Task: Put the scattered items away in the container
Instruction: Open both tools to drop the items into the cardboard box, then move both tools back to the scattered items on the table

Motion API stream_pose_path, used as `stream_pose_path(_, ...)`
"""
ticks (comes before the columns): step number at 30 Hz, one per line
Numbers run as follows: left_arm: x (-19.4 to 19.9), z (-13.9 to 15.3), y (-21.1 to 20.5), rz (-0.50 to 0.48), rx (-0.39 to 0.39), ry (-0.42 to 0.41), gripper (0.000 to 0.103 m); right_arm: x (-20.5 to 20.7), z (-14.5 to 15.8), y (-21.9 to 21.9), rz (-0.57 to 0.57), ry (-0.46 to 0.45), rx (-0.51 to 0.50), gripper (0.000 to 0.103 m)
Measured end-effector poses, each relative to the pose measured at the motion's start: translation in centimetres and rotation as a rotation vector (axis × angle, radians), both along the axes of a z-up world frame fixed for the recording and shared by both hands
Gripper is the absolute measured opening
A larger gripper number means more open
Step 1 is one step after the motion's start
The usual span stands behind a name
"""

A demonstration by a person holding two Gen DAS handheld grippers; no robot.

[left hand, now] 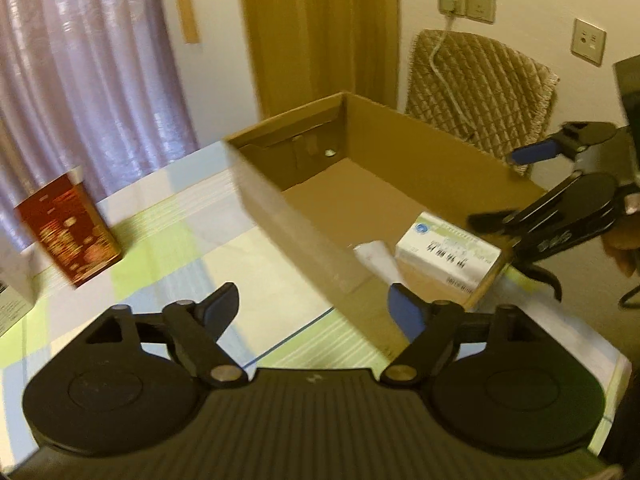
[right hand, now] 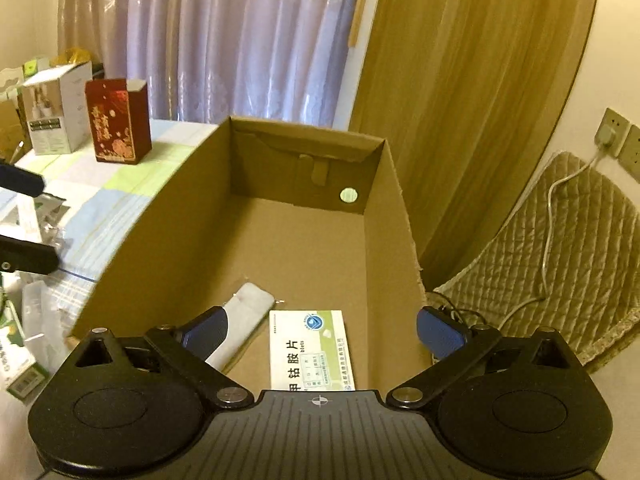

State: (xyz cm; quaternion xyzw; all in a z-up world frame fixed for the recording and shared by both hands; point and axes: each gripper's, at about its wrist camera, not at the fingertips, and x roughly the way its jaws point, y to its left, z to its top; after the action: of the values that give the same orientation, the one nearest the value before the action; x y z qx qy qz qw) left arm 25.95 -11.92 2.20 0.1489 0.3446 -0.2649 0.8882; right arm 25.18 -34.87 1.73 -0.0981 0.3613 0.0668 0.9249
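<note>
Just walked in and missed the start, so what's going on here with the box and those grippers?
A person is tidying loose items into an open cardboard box on a checked tablecloth. A white medicine box and a white pouch already lie inside. The right gripper hovers over them, open and empty; the left gripper is open and empty too, near the box's side wall. A red carton and a white carton stand outside on the table.

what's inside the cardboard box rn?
Cardboard box holds a white-green medicine box and a white pouch-like item; the near floor is hidden by the right gripper.
</note>
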Motion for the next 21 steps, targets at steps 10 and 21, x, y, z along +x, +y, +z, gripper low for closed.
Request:
stream_pose_path(10, -5.8, 0.7, 10.2, 0.175, 0.057, -0.001, 0.102, -7.4, 4.1, 5.2, 0.085, -0.108, 0.102, 0.103)
stream_pose_path(21, -11.1, -1.9, 19.2, 0.315, 0.108, 0.076, 0.102, -12.7, 0.8, 15.8, 0.429, -0.024, 0.121, 0.103)
